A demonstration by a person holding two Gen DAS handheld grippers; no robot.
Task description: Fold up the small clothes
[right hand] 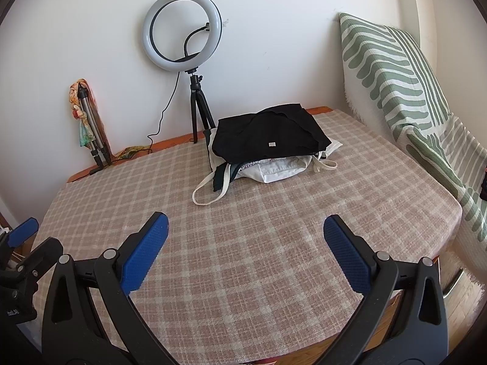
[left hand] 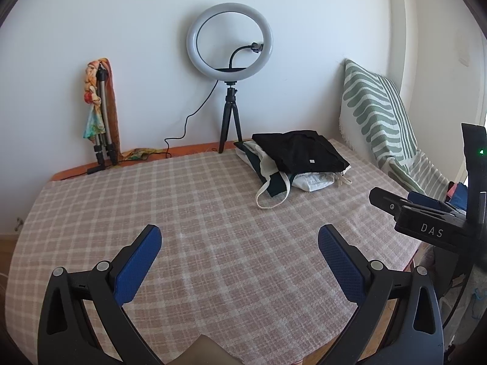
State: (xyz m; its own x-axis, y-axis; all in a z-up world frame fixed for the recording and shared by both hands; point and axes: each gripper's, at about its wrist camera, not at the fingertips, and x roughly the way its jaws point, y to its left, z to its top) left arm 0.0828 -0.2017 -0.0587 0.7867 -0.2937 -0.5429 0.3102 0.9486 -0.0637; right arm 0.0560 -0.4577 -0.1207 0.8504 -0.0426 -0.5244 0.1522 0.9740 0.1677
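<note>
At the far left, against the white wall, a folded tripod (left hand: 103,121) stands wrapped in a colourful scarf (left hand: 92,103). Just right of it, a ring light (left hand: 229,41) stands on its own small black tripod at the back edge of the bench (left hand: 213,228), which is covered in a pink-and-cream checked cloth. Near the front edge, the left gripper (left hand: 240,240) hovers with its blue-padded fingers (left hand: 140,267) spread wide and holding nothing. Further right and toward the back, the pile of small clothes (right hand: 268,149) lies on the cloth: a black garment (right hand: 271,137) on top, white pieces (right hand: 283,168) beneath, a strap looping out toward the front. The right gripper (right hand: 246,231) also stands wide, gripping nothing, well short of the pile. A green-striped cushion (right hand: 392,70) leans against the wall at the far right.
</note>
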